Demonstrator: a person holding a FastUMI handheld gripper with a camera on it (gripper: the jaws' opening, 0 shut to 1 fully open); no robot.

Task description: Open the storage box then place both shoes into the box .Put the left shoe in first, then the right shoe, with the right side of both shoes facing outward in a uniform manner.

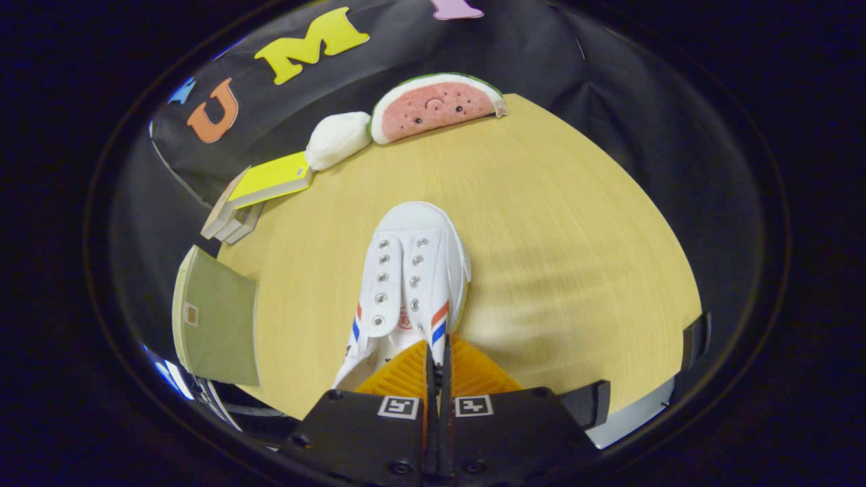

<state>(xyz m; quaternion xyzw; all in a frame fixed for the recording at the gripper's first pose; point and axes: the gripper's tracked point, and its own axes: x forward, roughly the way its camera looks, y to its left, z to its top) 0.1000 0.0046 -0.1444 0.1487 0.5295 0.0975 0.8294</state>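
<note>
- White canvas lace-less shoe with red and blue side stripes [413, 277]: on the pale wooden table [575, 257], toe pointing away, heel at the fingers.
- Gripper [438, 355]: fingers clenched on the shoe's collar edge.

the white canvas shoe [413, 270] lies on the round wooden table [575, 257], toe pointing away, its heel wall between the closed gripper [438, 362] fingers; the watermelon-slice plush toy [436, 107] sits beyond at the far edge.
</note>
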